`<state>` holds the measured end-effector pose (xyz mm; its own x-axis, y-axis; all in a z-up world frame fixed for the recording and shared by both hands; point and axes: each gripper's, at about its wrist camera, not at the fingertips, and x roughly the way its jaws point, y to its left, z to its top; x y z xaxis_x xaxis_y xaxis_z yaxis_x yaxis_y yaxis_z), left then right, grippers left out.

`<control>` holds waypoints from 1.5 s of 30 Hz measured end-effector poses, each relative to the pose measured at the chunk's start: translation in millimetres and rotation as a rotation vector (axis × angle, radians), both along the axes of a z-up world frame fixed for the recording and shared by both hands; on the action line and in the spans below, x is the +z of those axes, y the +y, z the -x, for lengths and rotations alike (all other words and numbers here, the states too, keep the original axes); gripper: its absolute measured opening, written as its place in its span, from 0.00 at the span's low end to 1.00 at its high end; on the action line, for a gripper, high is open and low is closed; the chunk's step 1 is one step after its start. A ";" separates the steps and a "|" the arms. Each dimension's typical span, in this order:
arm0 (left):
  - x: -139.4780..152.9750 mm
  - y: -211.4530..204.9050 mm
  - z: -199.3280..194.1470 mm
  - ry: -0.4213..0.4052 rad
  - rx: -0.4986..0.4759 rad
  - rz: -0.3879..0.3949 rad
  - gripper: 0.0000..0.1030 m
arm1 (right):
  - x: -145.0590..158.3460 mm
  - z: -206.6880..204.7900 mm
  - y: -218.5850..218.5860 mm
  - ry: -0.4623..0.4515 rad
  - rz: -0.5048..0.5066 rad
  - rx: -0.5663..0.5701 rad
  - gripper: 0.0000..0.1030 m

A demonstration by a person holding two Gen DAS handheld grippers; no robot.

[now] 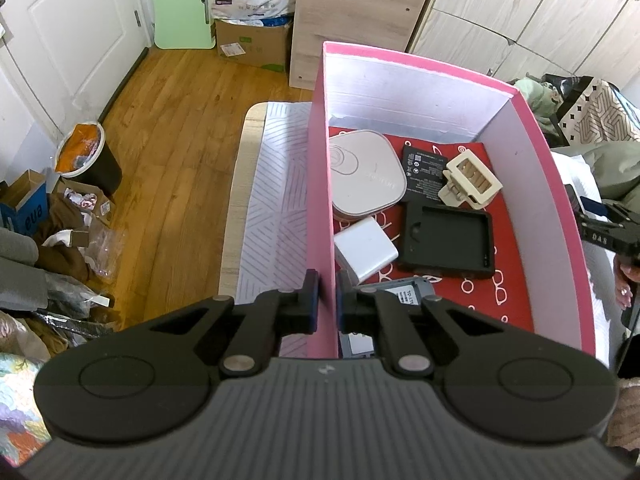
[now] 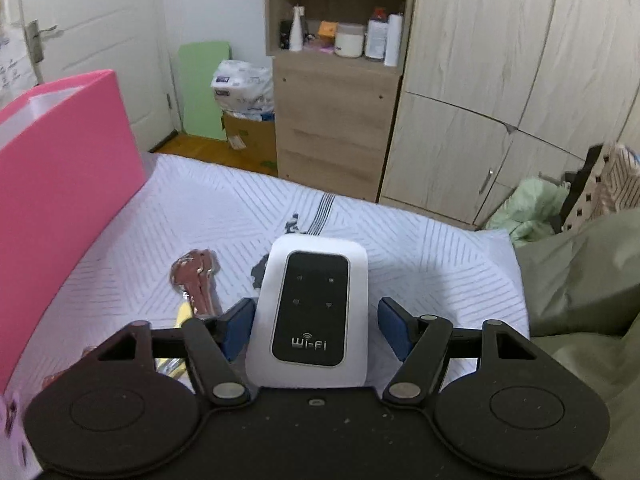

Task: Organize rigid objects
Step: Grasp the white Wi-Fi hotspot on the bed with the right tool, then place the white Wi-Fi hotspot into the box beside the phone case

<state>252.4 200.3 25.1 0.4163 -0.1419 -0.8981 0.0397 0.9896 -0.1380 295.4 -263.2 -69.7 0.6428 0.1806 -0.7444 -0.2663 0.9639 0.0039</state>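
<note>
Grip status: left gripper (image 1: 327,300) is clamped on the left wall of the open pink cardboard box (image 1: 320,184), one pad on each side. Box contents: rounded white plastic case (image 1: 366,172), white cube charger (image 1: 366,250), black rubber sleeve (image 1: 448,242), cream hair clip (image 1: 470,182), black flat battery (image 1: 426,164). Right gripper (image 2: 316,326) stands wide apart around a white pocket Wi-Fi router with black face (image 2: 310,312); contact cannot be confirmed. Brown metal keys (image 2: 196,284) lie on the striped white bedsheet (image 2: 420,256), just beside the router.
</note>
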 end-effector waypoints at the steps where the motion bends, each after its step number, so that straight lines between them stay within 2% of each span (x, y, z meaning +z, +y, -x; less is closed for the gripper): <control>1: -0.1 -1.4 0.1 0.001 -0.005 -0.004 0.07 | -0.7 -0.5 -1.3 0.000 -0.022 -0.011 0.70; 2: 0.0 -2.6 0.3 0.002 -0.010 -0.011 0.07 | -1.6 -2.2 -2.7 0.008 -0.045 -0.023 0.69; 3: 0.4 -3.7 0.4 0.002 -0.018 -0.020 0.07 | -1.1 -1.9 -2.4 0.003 -0.046 -0.031 0.62; 10: 0.5 -5.3 2.0 0.004 -0.037 -0.032 0.07 | 8.8 17.2 1.7 -0.037 -0.039 -0.049 0.62; 16: -0.3 -5.0 4.7 -0.010 -0.034 -0.028 0.07 | 33.3 42.0 9.0 -0.097 -0.058 -0.014 0.62; 22: 0.2 -2.1 5.5 -0.013 -0.029 -0.018 0.07 | 78.7 71.5 37.0 -0.176 -0.142 0.139 0.63; 28: 0.9 -0.1 5.8 -0.015 -0.030 -0.013 0.07 | 112.0 86.3 86.2 -0.214 -0.194 0.432 0.63; 31: 1.2 0.2 6.8 -0.022 -0.034 -0.012 0.07 | 115.6 83.4 115.7 -0.163 -0.188 0.589 0.63; 35: 0.8 2.2 5.7 -0.020 -0.034 0.001 0.08 | 105.2 69.1 155.5 -0.031 -0.125 0.732 0.63; 37: 0.6 1.4 6.2 -0.022 -0.036 -0.002 0.08 | 95.8 64.2 175.2 0.036 -0.056 0.802 0.62; 42: 0.4 1.2 6.8 -0.023 -0.034 0.003 0.08 | 80.1 66.8 212.5 0.123 0.151 0.990 0.62; 45: 0.5 1.4 7.7 -0.024 -0.036 0.006 0.08 | 71.7 65.3 221.5 0.188 0.221 1.059 0.62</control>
